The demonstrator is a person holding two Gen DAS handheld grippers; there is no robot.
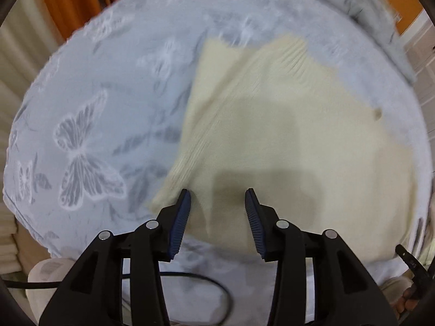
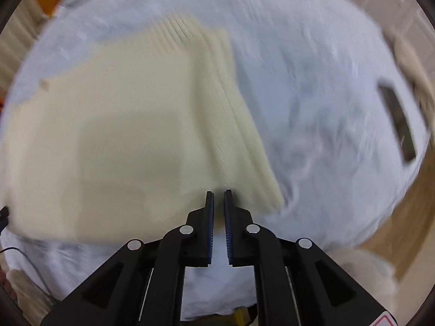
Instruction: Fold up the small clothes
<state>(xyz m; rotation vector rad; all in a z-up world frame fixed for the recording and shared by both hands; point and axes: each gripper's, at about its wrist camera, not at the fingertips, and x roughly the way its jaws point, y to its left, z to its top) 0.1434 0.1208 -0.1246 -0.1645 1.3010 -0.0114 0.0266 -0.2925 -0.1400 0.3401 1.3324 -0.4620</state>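
Note:
A cream ribbed knit garment (image 1: 272,125) lies spread flat on a pale blue bedspread with a butterfly pattern (image 1: 89,125). My left gripper (image 1: 217,198) is open and empty, hovering over the garment's near left corner. In the right wrist view the same garment (image 2: 122,125) fills the left half of the bed. My right gripper (image 2: 218,197) hovers over the garment's near right corner with its jaws nearly closed, a narrow gap between them and nothing held. Both views are blurred by motion.
A dark flat rectangular object (image 2: 397,122) lies on the bedspread at the right. A grey folded cloth (image 1: 375,13) sits at the bed's far right. A black cable (image 1: 190,279) runs below the bed's near edge. An orange curtain (image 1: 70,0) hangs beyond the bed.

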